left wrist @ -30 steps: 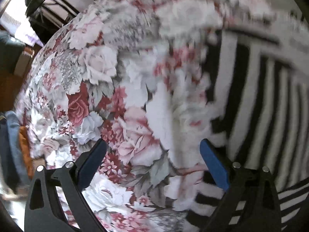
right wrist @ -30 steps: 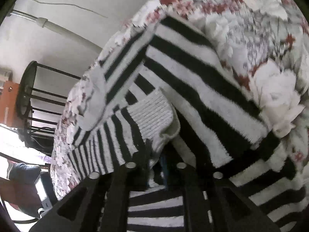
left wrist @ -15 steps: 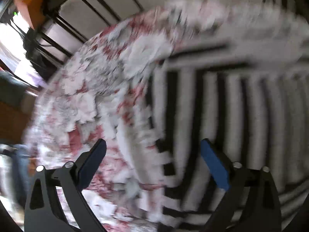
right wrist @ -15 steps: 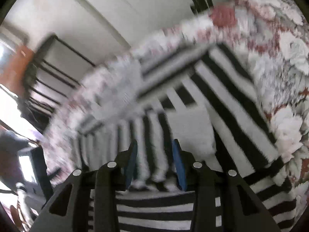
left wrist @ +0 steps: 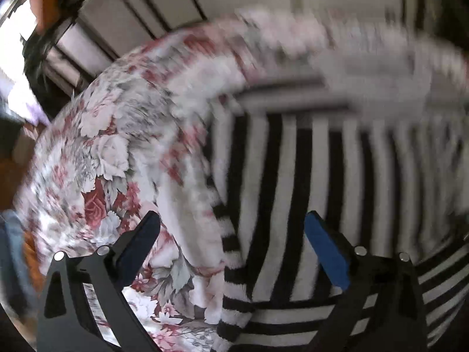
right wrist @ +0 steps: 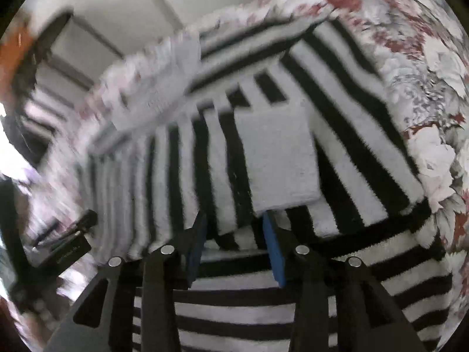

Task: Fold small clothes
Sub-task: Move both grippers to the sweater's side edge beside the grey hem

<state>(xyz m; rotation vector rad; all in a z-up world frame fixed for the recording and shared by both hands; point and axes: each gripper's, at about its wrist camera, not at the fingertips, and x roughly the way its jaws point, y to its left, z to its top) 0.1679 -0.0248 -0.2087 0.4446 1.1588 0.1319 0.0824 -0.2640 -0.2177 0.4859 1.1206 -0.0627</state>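
Striped sweater [left wrist: 322, 182], black and white, lies spread on a floral bedspread [left wrist: 111, 152], most of it flat, so it is set up for folding where it sits. Going left to right: in the left wrist view the bedspread fills the left side, the sweater's fuzzy edge [left wrist: 231, 252] runs down the middle, and stripes cover the right. Left claw [left wrist: 231, 228] hangs over that edge with its blue pads [left wrist: 325, 252] far apart and nothing between them touching; it holds nothing. Likely it is lined up on the edge to take the next grab. Far part of this view is blurred.

Right wrist view: at far left a dark piece of gear [right wrist: 70, 240] sits over the cloth, probably the other tool, too blurred to be sure. Centre, a sleeve with a plain white ribbed cuff [right wrist: 278, 158] lies folded inward across the body stripes, cuff end nearest the claw. Right claw [right wrist: 234, 228] is just below that cuff, jaws partway apart and opening; sweater fabric sits in the gap but the pads do not look pressed on it. Reads as letting the sleeve go once laid in place. Bedspread shows again at right.

Judgement: sleeve fold about done, body folds left.
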